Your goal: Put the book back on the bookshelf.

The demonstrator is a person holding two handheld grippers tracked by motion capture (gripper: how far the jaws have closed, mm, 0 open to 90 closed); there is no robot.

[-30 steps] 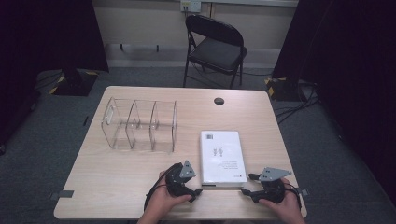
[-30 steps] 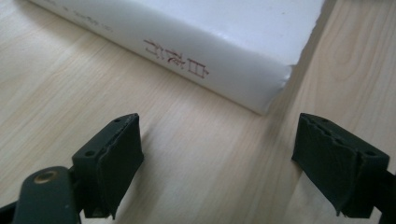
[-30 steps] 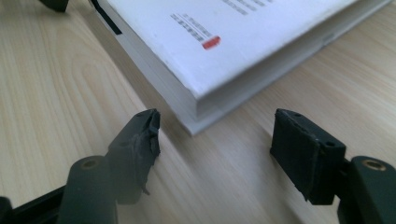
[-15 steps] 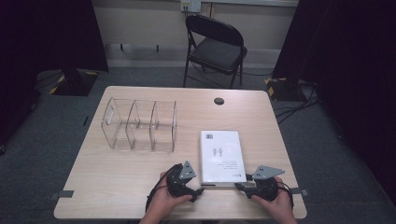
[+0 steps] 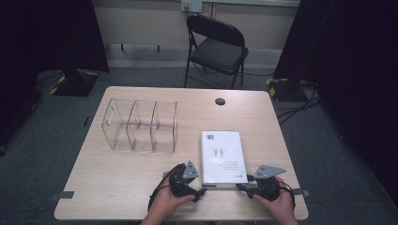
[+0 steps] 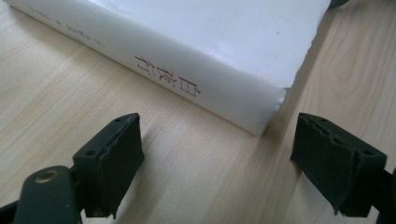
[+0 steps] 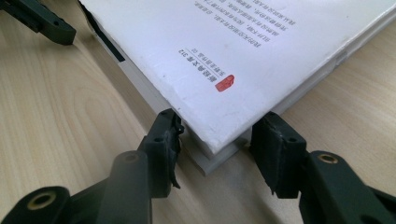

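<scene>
At the near edge of a light wooden table (image 5: 117, 187), two black grippers are held by a person's hands, one on each side of the near end of a white book (image 5: 222, 156). The left gripper (image 5: 201, 190) is seen lying low on the table, its jaws spread wide and nothing gripped between them; in the left gripper view (image 6: 219, 158) the book's near spine corner lies just ahead of the gap between the jaws, apart from both pads, with red characters printed along the spine (image 6: 168, 74). The right gripper (image 5: 241, 186) is placed at the book's other near corner. In the right gripper view (image 7: 215, 154) that corner is seen between the two jaws, which have just been closing around it; the pads stand right beside the page edges, but whether they press on the book cannot be told. A small red seal (image 7: 225, 83) is printed on the cover just beyond the right gripper. Farther off, beyond the left gripper and to its left, a clear plastic divider rack (image 5: 141, 124) stands on the table, well apart from the book. A round cable hole (image 5: 220, 101) is set near the far edge. Beyond the table, a black folding chair (image 5: 217, 47) stands on the grey carpet.
</scene>
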